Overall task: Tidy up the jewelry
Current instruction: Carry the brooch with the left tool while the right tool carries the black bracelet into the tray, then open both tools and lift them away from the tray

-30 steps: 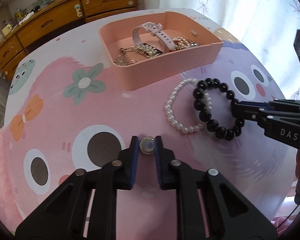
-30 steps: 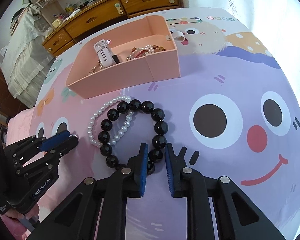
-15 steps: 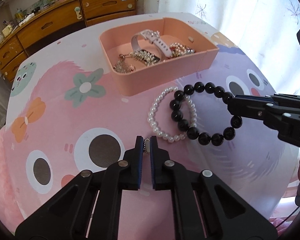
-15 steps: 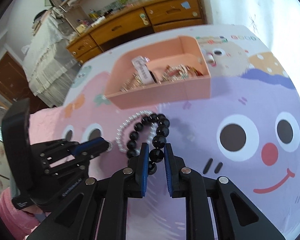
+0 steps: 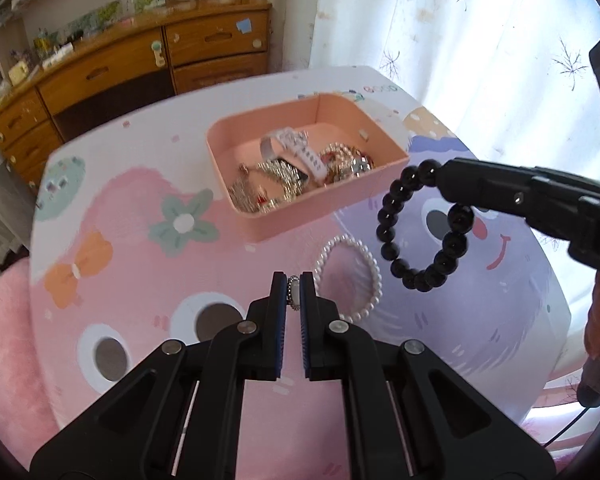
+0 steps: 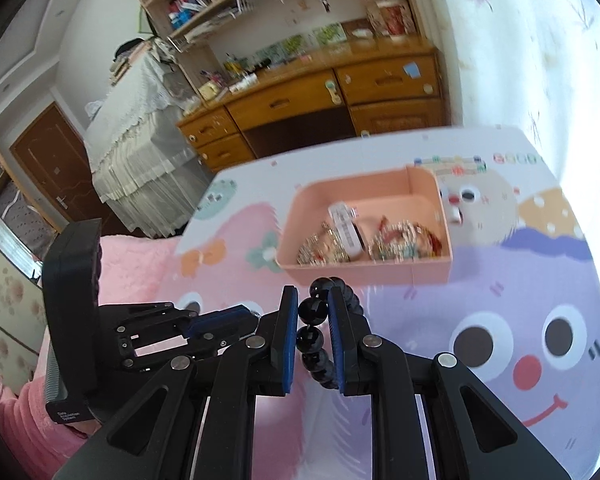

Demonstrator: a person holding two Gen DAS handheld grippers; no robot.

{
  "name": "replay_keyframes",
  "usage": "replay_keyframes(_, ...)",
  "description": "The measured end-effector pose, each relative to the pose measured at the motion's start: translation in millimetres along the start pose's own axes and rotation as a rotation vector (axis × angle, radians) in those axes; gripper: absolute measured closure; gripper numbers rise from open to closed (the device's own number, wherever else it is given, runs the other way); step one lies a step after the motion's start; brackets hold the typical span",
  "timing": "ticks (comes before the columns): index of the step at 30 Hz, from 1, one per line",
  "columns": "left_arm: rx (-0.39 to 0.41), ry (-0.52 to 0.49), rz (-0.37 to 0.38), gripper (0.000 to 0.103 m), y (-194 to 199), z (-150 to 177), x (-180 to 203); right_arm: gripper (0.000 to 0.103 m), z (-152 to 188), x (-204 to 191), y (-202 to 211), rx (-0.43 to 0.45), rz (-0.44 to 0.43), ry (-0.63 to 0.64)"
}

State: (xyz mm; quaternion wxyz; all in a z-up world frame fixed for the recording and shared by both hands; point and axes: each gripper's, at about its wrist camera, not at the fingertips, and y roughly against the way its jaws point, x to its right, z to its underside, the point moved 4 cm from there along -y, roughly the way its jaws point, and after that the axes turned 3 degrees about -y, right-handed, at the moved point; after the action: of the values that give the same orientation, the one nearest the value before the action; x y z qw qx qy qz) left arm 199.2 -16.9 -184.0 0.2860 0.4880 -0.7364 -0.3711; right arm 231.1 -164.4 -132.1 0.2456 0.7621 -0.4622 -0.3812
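Carry to pink rectangular plastic tray (image 5: 380,178): left gripper (image 5: 294,292) clamping small rhinestone-rimmed oval brooch (image 5: 293,294), right gripper (image 6: 313,312) pinching black round-bead bracelet (image 5: 420,224); release low, inside walls.

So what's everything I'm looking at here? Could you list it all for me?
tray: one, peach pink, on the table, far side
watch: one, white strap, in the tray
jewelry heap: several silvery and gold pieces, in the tray; count unclear
pearl bracelet: one, white, flat on the table, near side of the tray
black bead bracelet: one, hanging in the air from the right gripper
brooch: one small, silvery rim, pinched in the left gripper
tablecloth: one, cartoon print, pink and lilac
dresser: one, wooden, behind
curtain: white, right
left gripper: black, shut on the brooch
right gripper: black, shut on the black beads
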Motion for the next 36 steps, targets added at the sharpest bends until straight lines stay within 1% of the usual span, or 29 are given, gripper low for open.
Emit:
replay_keyframes(7, 0.078, -0.001, -0.022, 0.099, 20, -32, -6, 0.088, -33, -15, 25, 0.087, -0.02, 0.041)
replay_keyframes(15, 0.181, 0.023, -0.069, 0.099, 30, -79, -19, 0.088, -76, -28, 35, 0.17, -0.039, 0.077)
replay_keyframes(21, 0.235, 0.052, -0.093, 0.099, 31, -110, -29, 0.088, -108, -32, 24, 0.198, -0.058, 0.094)
replay_keyframes(27, 0.261, 0.054, -0.084, 0.099, 25, -134, -33, 0.088, -131, -32, 5, 0.205, -0.065, 0.104)
replay_keyframes(30, 0.267, 0.084, -0.066, 0.098, 19, -139, -36, 0.088, -136, -25, -9, 0.195, -0.064, 0.094)
replay_keyframes(31, 0.259, 0.099, -0.06, 0.098, 15, -139, -39, 0.082, -135, -21, -15, 0.186, -0.056, 0.087)
replay_keyframes(32, 0.232, 0.112, -0.048, 0.095, 9, -140, -41, 0.074, -135, -17, -19, 0.182, -0.042, 0.076)
replay_keyframes(33, 0.217, 0.114, -0.051, 0.082, 4, -140, -42, 0.054, -135, -12, -22, 0.184, -0.032, 0.063)
replay_keyframes(34, 0.205, 0.116, -0.068, 0.07, 0, -138, -45, 0.047, -134, -7, -23, 0.193, -0.028, 0.055)
replay_keyframes(35, 0.201, 0.117, -0.088, 0.047, -2, -137, -47, 0.047, -135, -3, -24, 0.202, -0.023, 0.049)
replay_keyframes(36, 0.208, 0.119, -0.1, 0.04, -2, -135, -50, 0.047, -135, 2, -24, 0.205, -0.016, 0.04)
